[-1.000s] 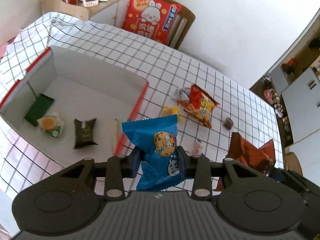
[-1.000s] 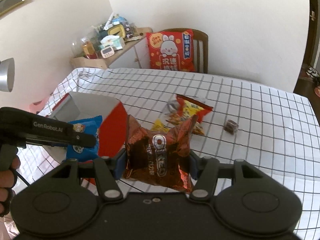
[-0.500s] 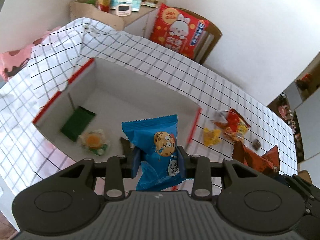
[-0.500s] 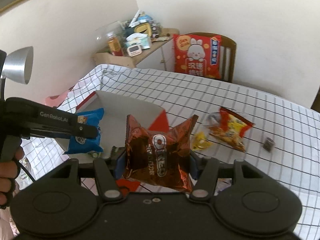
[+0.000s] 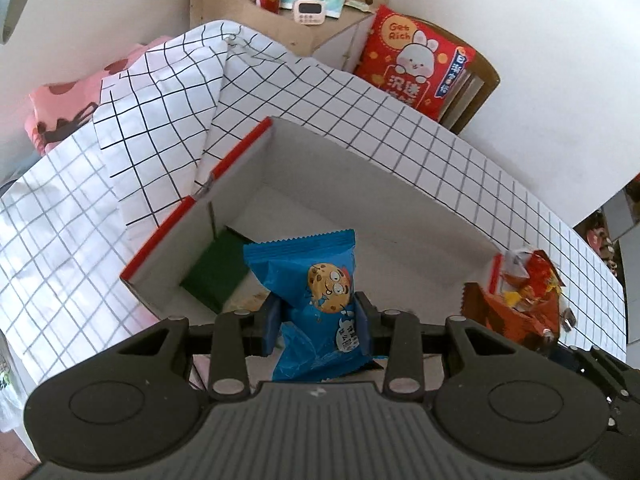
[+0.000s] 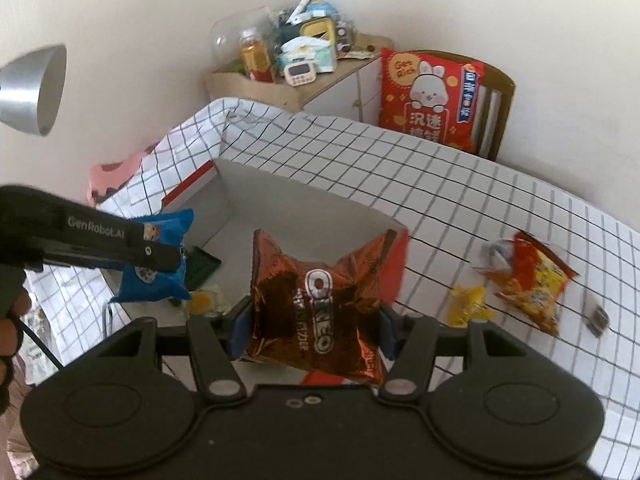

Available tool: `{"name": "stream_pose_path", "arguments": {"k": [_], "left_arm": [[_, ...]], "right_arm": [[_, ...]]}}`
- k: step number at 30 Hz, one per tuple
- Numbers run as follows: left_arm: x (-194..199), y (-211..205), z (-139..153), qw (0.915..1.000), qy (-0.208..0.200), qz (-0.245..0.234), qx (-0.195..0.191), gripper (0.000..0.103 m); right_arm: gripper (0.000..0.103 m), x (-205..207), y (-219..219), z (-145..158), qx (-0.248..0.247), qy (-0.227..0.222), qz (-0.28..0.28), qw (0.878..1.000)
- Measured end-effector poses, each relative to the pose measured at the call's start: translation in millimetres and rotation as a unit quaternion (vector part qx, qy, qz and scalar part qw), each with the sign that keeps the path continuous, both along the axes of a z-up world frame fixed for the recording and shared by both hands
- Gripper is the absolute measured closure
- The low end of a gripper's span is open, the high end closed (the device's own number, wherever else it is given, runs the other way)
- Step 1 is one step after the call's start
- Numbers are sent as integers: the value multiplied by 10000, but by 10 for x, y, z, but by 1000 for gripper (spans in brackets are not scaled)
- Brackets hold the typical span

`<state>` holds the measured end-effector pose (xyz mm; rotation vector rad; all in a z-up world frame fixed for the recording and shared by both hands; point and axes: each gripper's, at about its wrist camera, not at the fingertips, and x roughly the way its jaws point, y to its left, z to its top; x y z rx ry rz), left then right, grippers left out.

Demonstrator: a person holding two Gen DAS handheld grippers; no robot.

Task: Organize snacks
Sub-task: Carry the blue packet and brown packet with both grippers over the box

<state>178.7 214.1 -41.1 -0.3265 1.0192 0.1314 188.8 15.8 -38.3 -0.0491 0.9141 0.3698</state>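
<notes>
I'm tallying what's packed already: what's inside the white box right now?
Inside the white box: a green packet and a yellow-centred packet. The held blue packet and Oreo bag hide the rest of the floor.

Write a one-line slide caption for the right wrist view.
Right gripper holds a brown Oreo bag over the white box; left gripper carries a blue cookie packet.

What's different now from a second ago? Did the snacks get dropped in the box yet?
Not yet. Both hands carried their snacks sideways from above the table to above the white box. The left gripper still pinches the blue cookie packet, and the right gripper still pinches the brown Oreo bag. The orange chip bag and yellow packet lie on the table as before.
</notes>
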Motion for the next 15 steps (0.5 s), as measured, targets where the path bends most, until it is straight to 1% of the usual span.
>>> {"name": "stream_pose_path", "arguments": {"k": [2, 7, 11, 15], "left_arm": [[64, 79, -58, 9999, 56, 65, 94, 66], [214, 278, -224, 9994, 238, 213, 165, 66], [365, 337, -380, 9988, 428, 124, 185, 66], [498, 312, -558, 9976, 637, -27, 254, 66]], "right_arm": [[44, 63, 130, -64, -88, 32, 100, 9999], [44, 248, 368, -218, -196, 115, 213, 9995], [44, 360, 528, -356, -349, 192, 328, 9987], [44, 459, 656, -501, -538, 302, 407, 9973]]}}
